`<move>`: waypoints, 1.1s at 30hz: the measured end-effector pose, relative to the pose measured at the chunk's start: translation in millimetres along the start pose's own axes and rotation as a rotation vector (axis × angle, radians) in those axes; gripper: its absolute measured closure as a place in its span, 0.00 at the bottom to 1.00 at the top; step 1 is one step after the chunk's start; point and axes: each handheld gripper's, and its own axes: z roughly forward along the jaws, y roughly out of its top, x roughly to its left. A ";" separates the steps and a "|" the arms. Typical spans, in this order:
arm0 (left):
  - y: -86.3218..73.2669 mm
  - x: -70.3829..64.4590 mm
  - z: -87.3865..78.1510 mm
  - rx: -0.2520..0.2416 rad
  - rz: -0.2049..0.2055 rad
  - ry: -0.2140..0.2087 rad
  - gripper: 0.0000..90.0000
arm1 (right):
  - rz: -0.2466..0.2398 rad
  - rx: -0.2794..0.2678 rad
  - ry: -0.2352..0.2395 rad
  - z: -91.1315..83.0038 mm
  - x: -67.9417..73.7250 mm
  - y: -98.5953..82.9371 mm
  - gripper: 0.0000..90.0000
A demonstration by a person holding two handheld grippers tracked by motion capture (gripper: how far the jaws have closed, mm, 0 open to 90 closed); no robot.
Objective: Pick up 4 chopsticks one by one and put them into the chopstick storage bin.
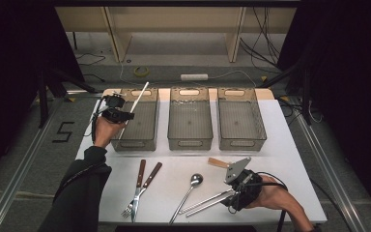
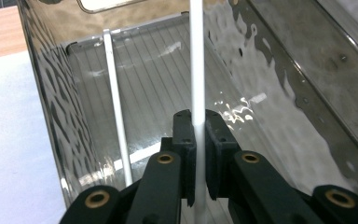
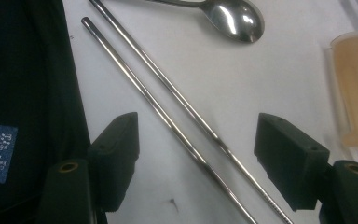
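Fingers [image 2: 179, 135] hide the white chopstick's [image 2: 197, 70] lower end

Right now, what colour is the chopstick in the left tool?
White chopstick, clearest in the left gripper view.

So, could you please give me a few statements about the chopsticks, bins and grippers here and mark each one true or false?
1. The left gripper is shut on a white chopstick. True.
2. That chopstick is held over the middle bin. False: it is over the left bin, where another white chopstick already lies.
3. The right gripper is open, with its jaws either side of the metal chopsticks. True.
4. The spoon lies in the right bin. False: it lies on the table.
5. Two forks lie on the table. True.
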 end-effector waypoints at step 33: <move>-57.6 -69.8 -67.8 -0.148 0.112 -0.161 0.28 | -0.030 0.096 -0.026 -2.5 -3.7 -0.1 0.38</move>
